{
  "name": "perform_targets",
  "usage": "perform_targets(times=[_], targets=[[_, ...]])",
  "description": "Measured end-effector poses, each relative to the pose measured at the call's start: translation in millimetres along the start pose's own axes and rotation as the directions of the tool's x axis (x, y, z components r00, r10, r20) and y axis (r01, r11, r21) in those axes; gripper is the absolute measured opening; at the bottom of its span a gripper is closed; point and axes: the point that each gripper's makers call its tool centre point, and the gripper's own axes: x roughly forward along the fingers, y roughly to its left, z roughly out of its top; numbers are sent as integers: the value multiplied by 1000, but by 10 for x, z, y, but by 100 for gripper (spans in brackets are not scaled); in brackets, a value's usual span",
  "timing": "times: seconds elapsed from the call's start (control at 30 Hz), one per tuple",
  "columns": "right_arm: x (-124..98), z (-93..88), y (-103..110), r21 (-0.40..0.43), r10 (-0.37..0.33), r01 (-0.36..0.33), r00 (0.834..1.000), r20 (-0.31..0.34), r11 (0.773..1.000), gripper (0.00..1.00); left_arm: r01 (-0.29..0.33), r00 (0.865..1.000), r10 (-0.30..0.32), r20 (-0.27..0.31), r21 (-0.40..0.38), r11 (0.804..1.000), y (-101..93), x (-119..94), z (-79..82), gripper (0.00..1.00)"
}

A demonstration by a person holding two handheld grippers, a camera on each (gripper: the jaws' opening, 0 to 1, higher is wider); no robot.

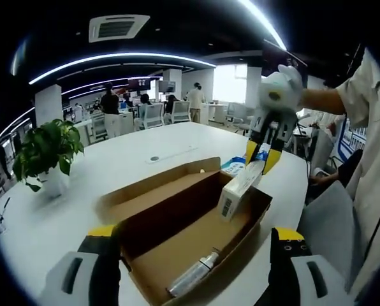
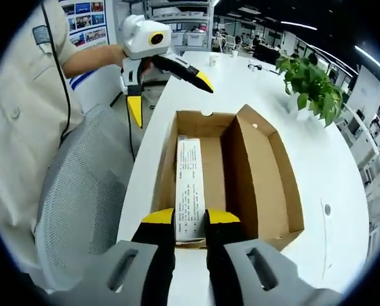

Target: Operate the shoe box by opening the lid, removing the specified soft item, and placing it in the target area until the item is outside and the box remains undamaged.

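Open shoe box [image 2: 241, 172] on white table [image 1: 145, 150]; white carton [image 2: 190, 188] clamped at one end by right gripper [image 2: 190, 224].

Carton (printed label up) leans on the box's inner wall, far end down inside. Left gripper [image 1: 196, 255], at 11 o'clock in the right gripper view, hangs over the box edge, jaws wide apart, holding nothing. Silver tube [image 1: 193, 275] lies on box floor. Potted plant [image 1: 46, 153] at 9 o'clock in the left gripper view.
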Motion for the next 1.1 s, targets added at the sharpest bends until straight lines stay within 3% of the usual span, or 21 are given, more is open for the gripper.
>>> perform_targets(times=[0.43, 0.77, 1.1], targets=[[-467, -121, -174, 16, -42, 42, 999, 0, 999, 14, 19, 1000, -19, -6, 2, 1000, -19, 65, 2, 99], [-872, -416, -401, 27, -103, 104, 994, -34, 994, 14, 27, 1000, -27, -11, -4, 1000, -42, 100, -10, 99], [-1116, -732, -620, 58, -158, 162, 985, -70, 985, 14, 28, 1000, -28, -6, -17, 999, -23, 93, 8, 98]])
